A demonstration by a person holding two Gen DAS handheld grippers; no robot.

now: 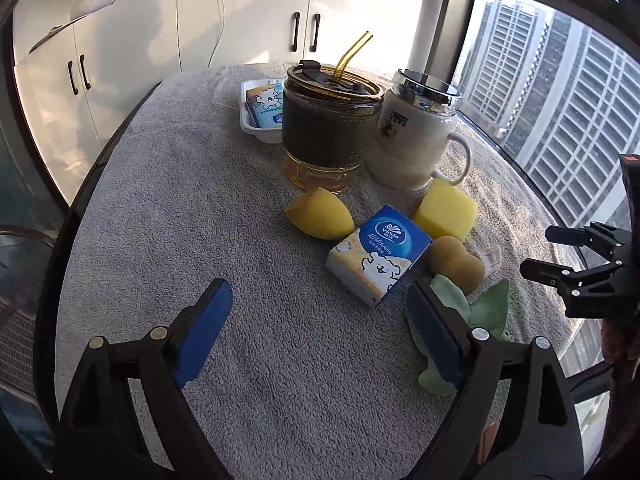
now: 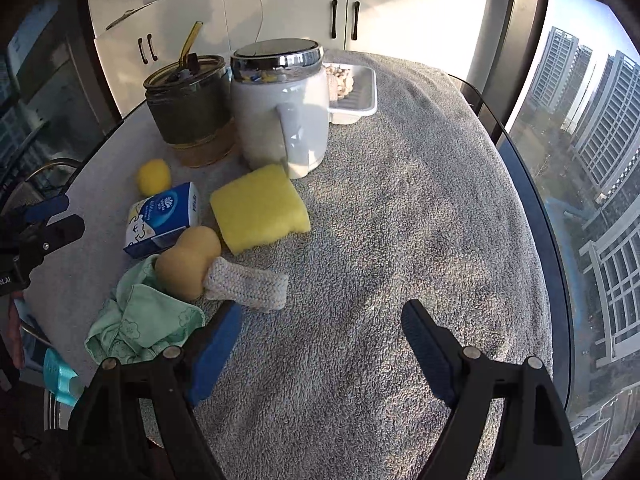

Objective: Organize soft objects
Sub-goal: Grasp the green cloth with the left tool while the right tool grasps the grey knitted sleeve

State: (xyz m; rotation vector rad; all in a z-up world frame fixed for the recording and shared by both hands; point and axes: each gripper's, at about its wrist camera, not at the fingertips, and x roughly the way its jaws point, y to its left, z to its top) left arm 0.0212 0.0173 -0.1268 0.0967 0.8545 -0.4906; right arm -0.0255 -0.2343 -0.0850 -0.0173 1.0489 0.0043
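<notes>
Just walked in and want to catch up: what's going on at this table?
A person holds two grippers over a towel-covered table; the left gripper and right gripper are both open and empty. Soft things lie loose: a yellow sponge, tissue pack, green cloth. Another tissue pack already sits in the white tray.

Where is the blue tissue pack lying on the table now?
The blue tissue pack lies on the grey towel in front of the cups, between the rounded yellow sponge and the square yellow sponge, beside the green cloth.
</notes>
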